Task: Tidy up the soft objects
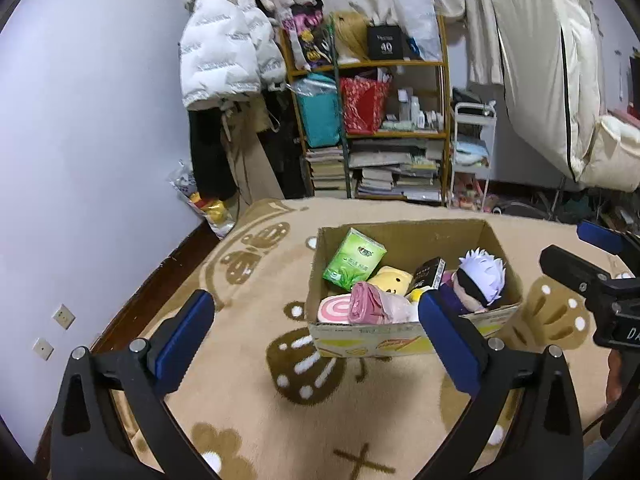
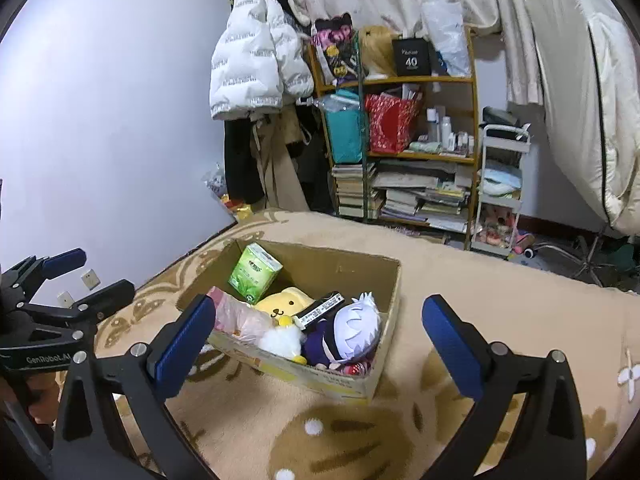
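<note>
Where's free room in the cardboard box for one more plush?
Bare floor shows in the cardboard box only at the far end, behind the green tissue pack and the white-haired doll. The near end is packed: pink roll, yellow plush, black carton. The blanket right of the box is clear.
</note>
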